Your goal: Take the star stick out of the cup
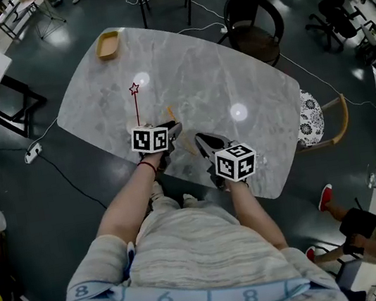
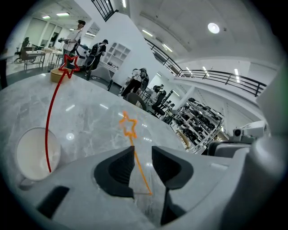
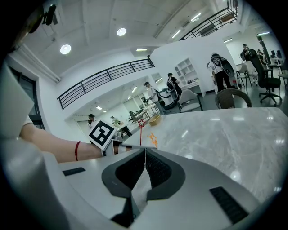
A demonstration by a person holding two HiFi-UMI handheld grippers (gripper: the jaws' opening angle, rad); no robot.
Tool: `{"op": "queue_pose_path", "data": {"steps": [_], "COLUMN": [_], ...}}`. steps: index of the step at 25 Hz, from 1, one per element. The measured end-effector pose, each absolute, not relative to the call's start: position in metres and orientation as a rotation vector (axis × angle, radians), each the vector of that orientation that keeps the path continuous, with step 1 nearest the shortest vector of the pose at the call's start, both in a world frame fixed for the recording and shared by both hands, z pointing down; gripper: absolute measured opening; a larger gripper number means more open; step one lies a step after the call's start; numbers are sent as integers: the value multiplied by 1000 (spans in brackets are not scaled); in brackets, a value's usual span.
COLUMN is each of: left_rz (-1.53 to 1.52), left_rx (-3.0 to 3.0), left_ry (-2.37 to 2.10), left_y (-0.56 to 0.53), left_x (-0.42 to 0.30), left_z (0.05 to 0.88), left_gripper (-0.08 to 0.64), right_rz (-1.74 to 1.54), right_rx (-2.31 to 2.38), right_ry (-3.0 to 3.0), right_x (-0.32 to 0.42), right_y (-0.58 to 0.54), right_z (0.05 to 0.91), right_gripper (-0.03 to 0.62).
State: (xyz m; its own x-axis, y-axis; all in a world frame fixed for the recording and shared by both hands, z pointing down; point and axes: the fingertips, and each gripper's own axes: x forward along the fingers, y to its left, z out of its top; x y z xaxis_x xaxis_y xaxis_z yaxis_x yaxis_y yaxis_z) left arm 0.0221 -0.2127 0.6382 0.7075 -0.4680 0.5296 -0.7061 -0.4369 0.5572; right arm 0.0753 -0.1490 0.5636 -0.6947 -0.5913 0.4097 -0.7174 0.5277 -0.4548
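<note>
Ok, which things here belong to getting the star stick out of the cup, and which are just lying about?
Job: cup; red star stick standing in it; orange star stick lying on the table between the jaws of the open left gripper.
Lying about: wooden bowl at the table's far edge; chairs around the table.

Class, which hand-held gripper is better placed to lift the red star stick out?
Left: the left hand-held gripper stands open beside the cup with the red star stick; the right hand-held gripper is shut, farther away.
</note>
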Motion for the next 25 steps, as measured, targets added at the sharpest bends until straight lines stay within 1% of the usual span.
{"op": "queue_pose_path", "data": {"steps": [1,2,5,21,25], "left_rz": [398,416,444,356,342], "left_rx": [2120,2126,2138,2146,2147], "left_ry": [-888,-884,-881,-921,-929], "left_y": [-213,-213,-213,-218,-219], "left_x": [23,24,24,0,-8], "left_z": [639,640,639,626,624], "left_gripper": [139,166,190,190,159], "right_rz": [905,906,906,907,909], "right_rx": [1113,1113,1113,1074,1065], "right_ry": [-2562,-2563,-2563,-2571,-2572], "right_x": [75,75,75,61,57], "right_y": [-150,-150,-151,-156,-160], "right_z": [564,564,564,565,566], "right_gripper": [11,11,11,11,11]}}
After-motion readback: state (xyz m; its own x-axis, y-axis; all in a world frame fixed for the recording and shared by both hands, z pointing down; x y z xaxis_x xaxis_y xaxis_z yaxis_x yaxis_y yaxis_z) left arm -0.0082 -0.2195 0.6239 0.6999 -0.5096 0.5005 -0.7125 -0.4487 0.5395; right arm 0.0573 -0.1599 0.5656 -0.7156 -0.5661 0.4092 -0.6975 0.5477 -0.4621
